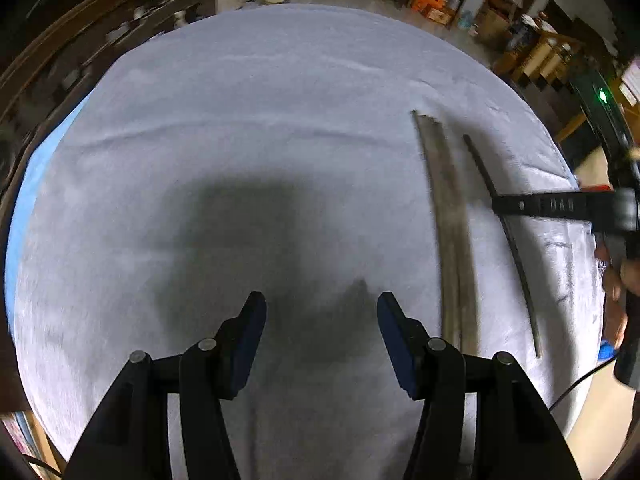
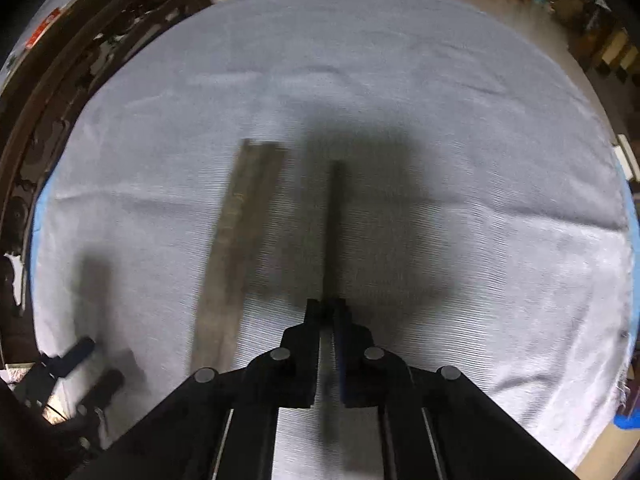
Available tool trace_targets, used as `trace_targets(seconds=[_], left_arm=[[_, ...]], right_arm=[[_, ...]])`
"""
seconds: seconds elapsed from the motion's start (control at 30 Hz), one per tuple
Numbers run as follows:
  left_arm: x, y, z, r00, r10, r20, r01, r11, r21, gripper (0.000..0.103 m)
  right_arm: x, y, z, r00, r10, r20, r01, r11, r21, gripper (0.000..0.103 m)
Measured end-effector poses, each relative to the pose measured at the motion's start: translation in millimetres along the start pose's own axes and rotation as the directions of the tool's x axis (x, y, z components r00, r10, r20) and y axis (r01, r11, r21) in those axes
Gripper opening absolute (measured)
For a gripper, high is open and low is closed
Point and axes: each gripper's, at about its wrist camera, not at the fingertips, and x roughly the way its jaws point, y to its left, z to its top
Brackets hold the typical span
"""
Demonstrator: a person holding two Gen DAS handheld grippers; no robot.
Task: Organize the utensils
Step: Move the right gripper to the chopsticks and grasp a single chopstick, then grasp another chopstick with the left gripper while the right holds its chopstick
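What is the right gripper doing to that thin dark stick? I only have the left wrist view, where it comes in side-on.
Observer: In the right wrist view, the right gripper has its pads shut on the thin dark stick.
Operator: Caught at the tips, or deeper?
Observer: At the tips; the stick also runs back between the fingers toward the camera.
Operator: Is my left gripper visible there?
Observer: Yes, lower left, beyond the brown pair from the stick.
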Motion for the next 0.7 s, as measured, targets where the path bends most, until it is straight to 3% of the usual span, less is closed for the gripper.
trace_targets(seconds=[0.2, 0.4, 0.53, 0.7], left_arm=[[22, -47, 36, 0.997, -0.034, -0.066, 0.040, 0.995, 0.087, 0.058], [43, -69, 56, 0.992, 0.087, -0.094, -0.072, 0.985, 0.155, 0.065], [40, -43, 65, 0.991, 0.103, -0.089, -0.099, 0.994, 0.043, 0.064], [24, -26, 77, 0.999, 0.012, -0.053, -0.014, 0.999, -0.037, 0.064]], right_arm=[[-8, -22, -14, 0.999, 0.047, 0.011, -0.047, 0.998, 0.031, 0.009], [-11, -29, -23, 0.997, 0.078, 0.026, -0.079, 0.996, 0.044, 0.009], [-6, -35, -28, 0.996, 0.089, 0.031, -0.091, 0.995, 0.043, 0.009], [-6, -38, -28, 0.995, 0.091, 0.033, -0.093, 0.995, 0.041, 0.009]])
